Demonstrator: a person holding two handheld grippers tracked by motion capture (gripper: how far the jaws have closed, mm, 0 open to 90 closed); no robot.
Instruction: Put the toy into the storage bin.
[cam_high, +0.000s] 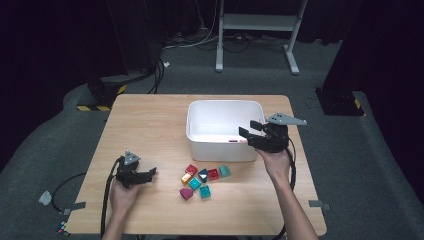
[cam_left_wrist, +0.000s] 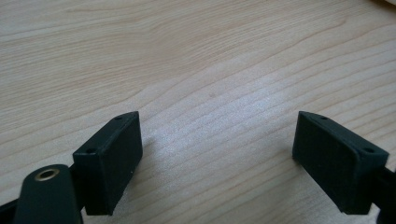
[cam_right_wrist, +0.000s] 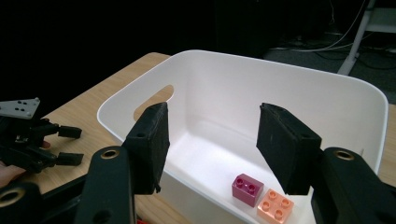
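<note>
Right black two-jaw gripper (cam_high: 251, 128): held at the near right rim of the white rectangular plastic bin (cam_high: 200, 142), jaws spread wide with nothing between them, tips over the bin's interior. In its own view the gripper (cam_right_wrist: 211, 140) looks down into the bin (cam_right_wrist: 289, 88), whose smooth, glossy walls have rounded corners and a slotted handle cut-out in one end.

Bin contents: one small magenta studded plastic brick (cam_right_wrist: 247, 189) and one salmon-orange four-stud plastic brick (cam_right_wrist: 275, 205), lying side by side, touching or nearly so, on the bin floor below the right-hand jaw.

Left black two-jaw gripper (cam_high: 148, 173): low over the near left part of the pale wood-grain table (cam_high: 145, 130), well apart from the bin. Its own view shows the gripper (cam_left_wrist: 217, 154) with jaws wide apart, bare tabletop (cam_left_wrist: 210, 70) between the flat matte pads.

Loose bricks: cluster of small glossy plastic toy blocks (cam_high: 204, 180) in red, gold, teal, dark blue and maroon, on the table just in front of the bin, between the two grippers and nearer the left gripper's tips than the right's.

Surroundings: grey carpet floor (cam_high: 350, 165); white metal stand legs (cam_high: 255, 22) beyond the table.
</note>
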